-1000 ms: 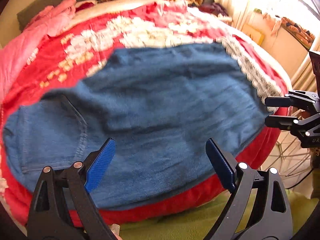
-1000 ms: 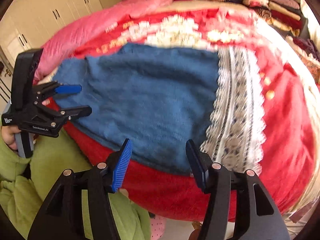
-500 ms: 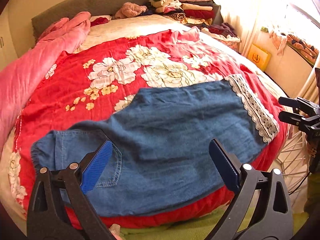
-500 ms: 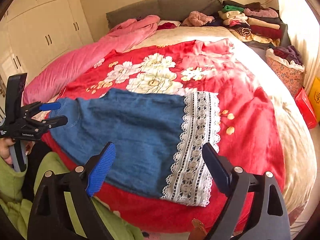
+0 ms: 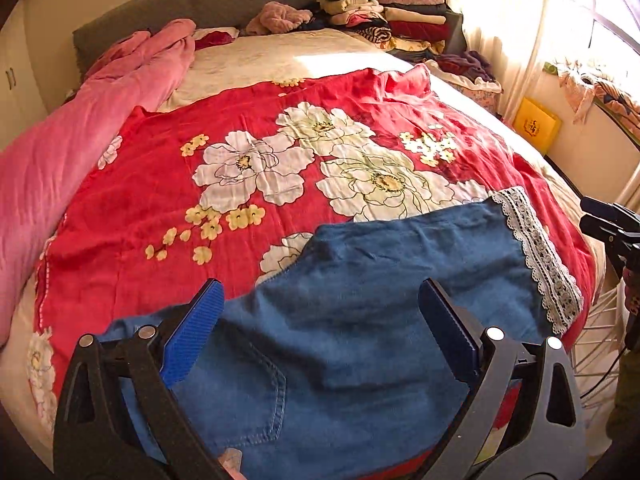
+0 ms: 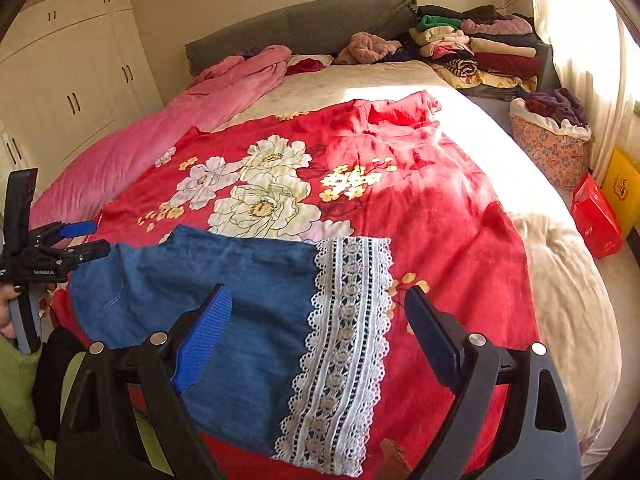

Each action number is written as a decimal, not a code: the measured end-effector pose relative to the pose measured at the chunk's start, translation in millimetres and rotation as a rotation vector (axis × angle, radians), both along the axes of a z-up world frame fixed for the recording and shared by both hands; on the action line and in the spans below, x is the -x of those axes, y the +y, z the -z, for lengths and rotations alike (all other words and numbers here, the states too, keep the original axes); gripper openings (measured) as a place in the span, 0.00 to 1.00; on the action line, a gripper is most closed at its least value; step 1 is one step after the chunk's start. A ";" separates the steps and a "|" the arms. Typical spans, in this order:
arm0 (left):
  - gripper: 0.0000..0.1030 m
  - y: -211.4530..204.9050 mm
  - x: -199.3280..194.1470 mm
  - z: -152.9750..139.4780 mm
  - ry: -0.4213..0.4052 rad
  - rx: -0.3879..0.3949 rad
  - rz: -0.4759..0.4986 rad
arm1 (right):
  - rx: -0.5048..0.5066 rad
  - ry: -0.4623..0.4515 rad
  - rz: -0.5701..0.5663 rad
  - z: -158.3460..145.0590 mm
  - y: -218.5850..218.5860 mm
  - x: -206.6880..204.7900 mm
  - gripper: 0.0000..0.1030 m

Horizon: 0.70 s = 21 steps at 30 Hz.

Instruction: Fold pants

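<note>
Blue denim pants with white lace hem lie flat on the red floral bed cover, long axis crosswise below both released, empty fingers: left gripper over the pocket end, right gripper nearer the lace.

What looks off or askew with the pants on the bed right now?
Nothing damaged. The denim pants lie folded lengthwise on the red floral blanket, close to its near edge, with the lace hem flat. A few shallow wrinkles cross the leg. Left gripper and right gripper are open, holding nothing.
</note>
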<state>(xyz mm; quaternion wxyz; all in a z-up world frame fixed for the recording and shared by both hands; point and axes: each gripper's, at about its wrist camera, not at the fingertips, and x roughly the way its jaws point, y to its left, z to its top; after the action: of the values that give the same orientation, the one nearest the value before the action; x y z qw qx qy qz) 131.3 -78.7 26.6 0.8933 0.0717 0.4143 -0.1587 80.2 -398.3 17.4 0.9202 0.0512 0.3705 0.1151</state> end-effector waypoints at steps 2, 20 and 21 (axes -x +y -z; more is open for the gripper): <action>0.89 -2.5 -12.8 5.5 0.011 0.006 0.003 | 0.014 0.013 0.009 3.9 -5.9 -15.2 0.85; 0.64 -26.1 -97.8 93.8 0.212 0.060 -0.024 | -0.054 0.189 -0.048 87.1 -11.6 -107.5 0.56; 0.44 -28.8 -94.8 91.7 0.209 0.071 -0.014 | -0.067 0.180 -0.056 86.7 -11.3 -105.7 0.54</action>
<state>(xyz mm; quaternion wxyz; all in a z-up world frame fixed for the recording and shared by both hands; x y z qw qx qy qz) 226.1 -107.5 -65.1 0.8484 0.0202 0.4996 -0.1739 185.8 -409.5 -69.3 0.8773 0.0819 0.4490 0.1481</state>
